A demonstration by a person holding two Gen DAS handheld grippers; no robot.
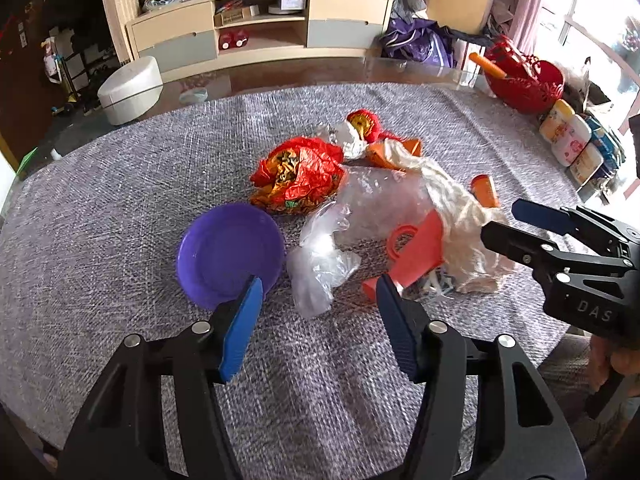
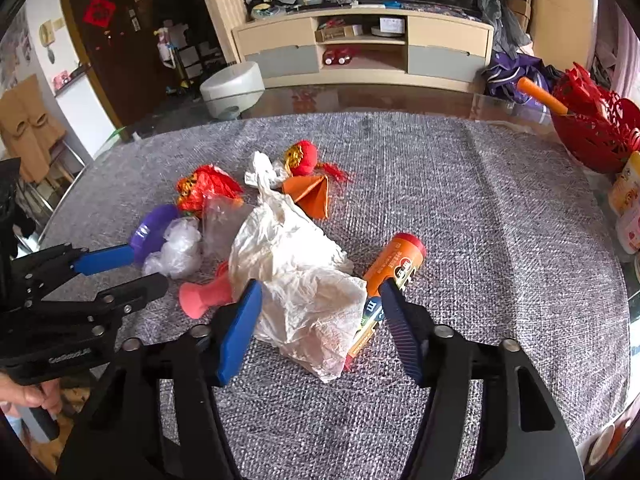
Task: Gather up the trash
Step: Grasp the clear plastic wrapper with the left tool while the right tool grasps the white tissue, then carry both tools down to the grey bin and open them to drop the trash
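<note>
My left gripper hangs released over the clear bag by the purple bowl, my right gripper gapes astride the white bag.

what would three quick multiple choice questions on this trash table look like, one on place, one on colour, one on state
1. Where is the bowl relative to the trash pile?
A. left end
B. right end
C. middle

2. What colour is the bowl?
A. green
B. purple
C. white

3. How are the left gripper and right gripper set?
A. both open
B. both shut
C. one shut on trash

Answers:
1 A: in the left wrist view it sits left of the clear plastic bag.
2 B: plainly purple.
3 A: the fingers stand apart, holding nothing, the right around the white bag.
</note>
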